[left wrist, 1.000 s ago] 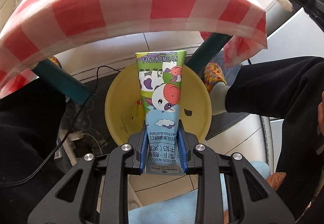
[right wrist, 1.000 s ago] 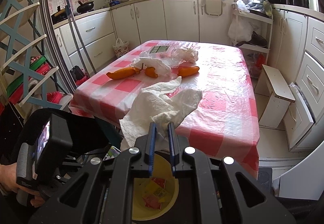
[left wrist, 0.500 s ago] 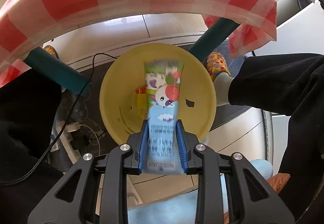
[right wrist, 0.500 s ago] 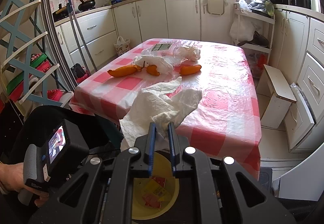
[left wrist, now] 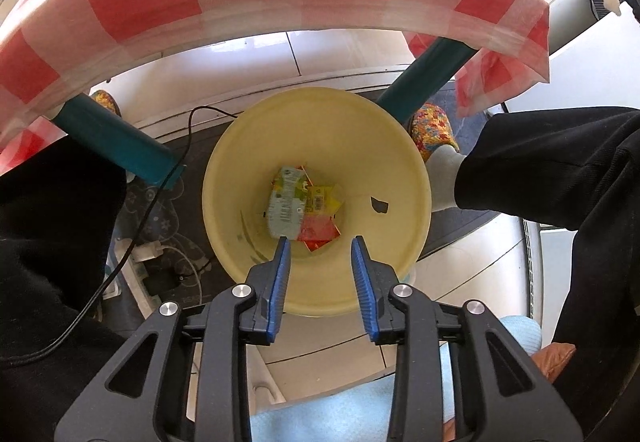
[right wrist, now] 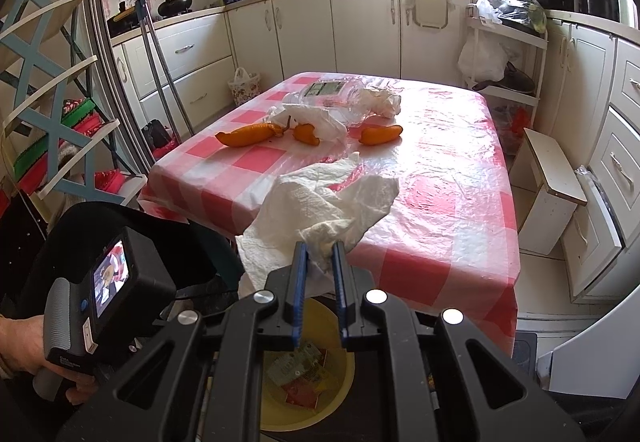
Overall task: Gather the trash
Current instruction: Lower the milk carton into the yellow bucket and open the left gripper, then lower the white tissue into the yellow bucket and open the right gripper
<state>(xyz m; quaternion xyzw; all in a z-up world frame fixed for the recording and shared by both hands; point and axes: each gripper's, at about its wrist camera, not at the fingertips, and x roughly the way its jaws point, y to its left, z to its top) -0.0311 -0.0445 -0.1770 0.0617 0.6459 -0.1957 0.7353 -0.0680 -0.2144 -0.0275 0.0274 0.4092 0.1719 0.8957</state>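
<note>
My left gripper is open and empty, pointing down over a yellow bin on the floor under the table edge. A milk carton lies at the bin's bottom among red and yellow wrappers. My right gripper is shut on a crumpled white paper towel that hangs over the near table edge. The bin also shows below the right gripper, with the carton inside.
The red-checked table holds orange peppers, more white tissue and a clear plastic package. Teal table legs flank the bin. The person's legs stand right of it. A cable runs left.
My left gripper has opened and the milk carton has dropped from it into the yellow bin. The right gripper keeps hold of the paper towel and has barely moved.
</note>
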